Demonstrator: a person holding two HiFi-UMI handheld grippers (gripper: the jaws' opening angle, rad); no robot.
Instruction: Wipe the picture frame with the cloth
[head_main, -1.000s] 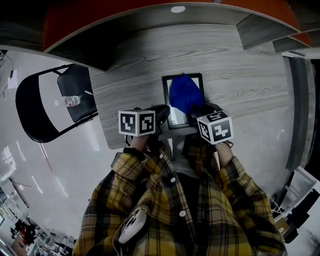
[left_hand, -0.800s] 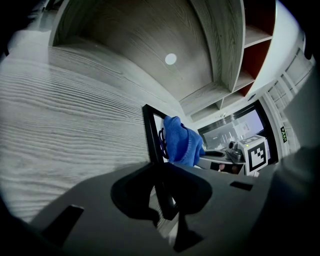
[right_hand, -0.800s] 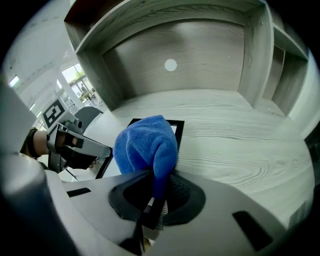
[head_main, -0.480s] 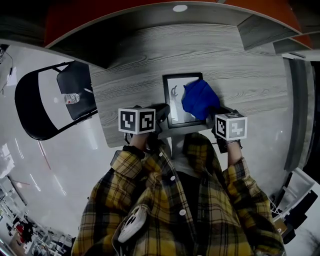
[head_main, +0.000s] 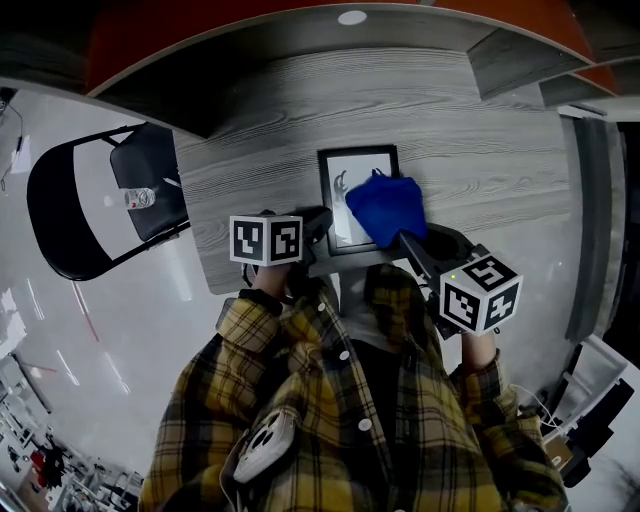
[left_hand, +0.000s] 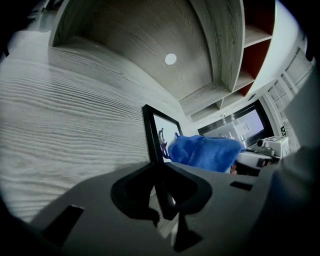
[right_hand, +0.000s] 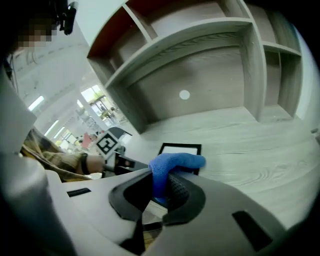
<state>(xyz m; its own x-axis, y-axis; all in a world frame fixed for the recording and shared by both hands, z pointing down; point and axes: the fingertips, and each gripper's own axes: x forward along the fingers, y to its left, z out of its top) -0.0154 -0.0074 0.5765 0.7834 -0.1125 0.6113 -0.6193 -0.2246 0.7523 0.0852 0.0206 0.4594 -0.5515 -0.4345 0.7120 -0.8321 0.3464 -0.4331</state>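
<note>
A black picture frame (head_main: 345, 175) with a white print lies flat on the grey wooden table (head_main: 270, 120). My left gripper (head_main: 316, 226) is shut on the frame's near left edge; in the left gripper view the frame (left_hand: 154, 131) runs in between the jaws of the left gripper (left_hand: 163, 194). A blue cloth (head_main: 385, 207) rests on the frame's right half, bunched, with my right gripper (head_main: 415, 245) shut on it. In the right gripper view the cloth (right_hand: 175, 162) sticks out of the right gripper (right_hand: 162, 187) above the frame (right_hand: 181, 148). The cloth (left_hand: 202, 152) hides the print's right part.
A black folding chair (head_main: 75, 205) stands left of the table with a small bottle (head_main: 140, 198) on its seat. Shelving (right_hand: 200, 45) rises along the table's far side. The table's near edge (head_main: 260, 280) lies just under both grippers.
My right gripper has drawn the cloth from the middle of the frame to its right side and back toward me, uncovering the print's left part. The left gripper has kept its hold.
</note>
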